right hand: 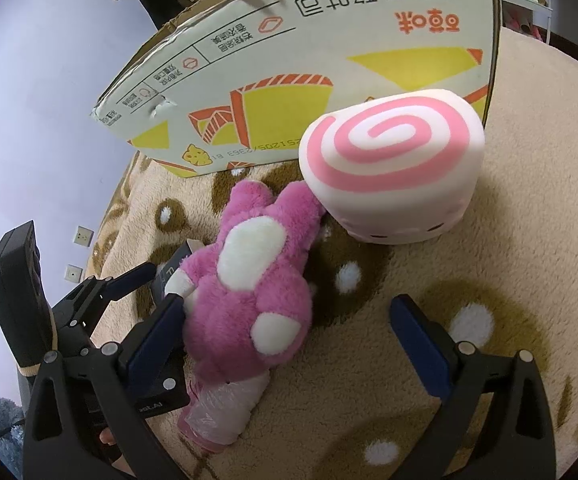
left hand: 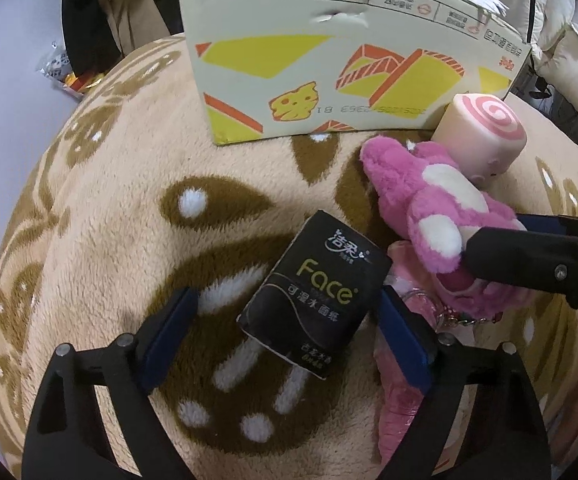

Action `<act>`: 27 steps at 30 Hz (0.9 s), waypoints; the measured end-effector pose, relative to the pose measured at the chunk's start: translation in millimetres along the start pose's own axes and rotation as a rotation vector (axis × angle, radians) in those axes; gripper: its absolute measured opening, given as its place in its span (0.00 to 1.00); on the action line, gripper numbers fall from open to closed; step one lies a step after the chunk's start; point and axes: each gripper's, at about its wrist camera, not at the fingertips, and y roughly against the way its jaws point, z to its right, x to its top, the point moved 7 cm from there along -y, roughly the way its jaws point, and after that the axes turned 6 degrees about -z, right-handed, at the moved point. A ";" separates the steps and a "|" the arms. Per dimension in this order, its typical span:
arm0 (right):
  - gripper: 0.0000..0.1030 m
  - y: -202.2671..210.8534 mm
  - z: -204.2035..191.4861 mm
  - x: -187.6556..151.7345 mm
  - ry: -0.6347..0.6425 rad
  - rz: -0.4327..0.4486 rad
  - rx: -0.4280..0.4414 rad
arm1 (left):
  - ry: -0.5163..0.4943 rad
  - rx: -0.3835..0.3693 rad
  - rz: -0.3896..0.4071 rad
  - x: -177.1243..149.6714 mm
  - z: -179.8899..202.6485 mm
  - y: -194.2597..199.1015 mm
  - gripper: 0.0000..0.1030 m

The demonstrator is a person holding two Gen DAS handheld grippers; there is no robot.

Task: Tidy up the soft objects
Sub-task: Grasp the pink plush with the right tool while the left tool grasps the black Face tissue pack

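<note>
Blanket (left hand: pixel 101 208), fleecy beige with brown shapes and white dots, spreads under everything in both views.

Cardboard box (left hand: pixel 329 60), printed with yellow and orange shapes, stands on the blanket beyond both grippers' fingertips, well ahead of them.

Pink-swirl cushion (right hand: pixel 393 168), white, a soft roll with a spiral on its end, sits ahead of the right gripper's jaws, just in front of the box. Its lower edge touches the ear of the plush.

Pink plush toy (right hand: pixel 249 280), with cream patches, lies on the blanket between the right gripper's (right hand: pixel 289 336) jaws, pressed close to the left pad; the right pad stands well clear of it. Jaws spread wide, not clamped.

Plastic-wrapped pink item (right hand: pixel 221 412) lies under the plush's near end, close to the right gripper's left finger.

Tissue pack (left hand: pixel 315 296), black, marked "Face", lies flat and skewed between the left gripper's (left hand: pixel 289 320) jaws. Its right corner sits at or just against the right pad; the left pad stands apart from it. Jaws spread, not pressing from both sides.

Keychain (left hand: pixel 461 320), small, shows just outside the left gripper's right finger, by the plush.
</note>
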 end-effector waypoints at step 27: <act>0.50 7.3 -40.1 -3.2 0.119 0.055 -0.001 | 0.034 0.038 0.048 -19.7 -8.9 27.2 0.54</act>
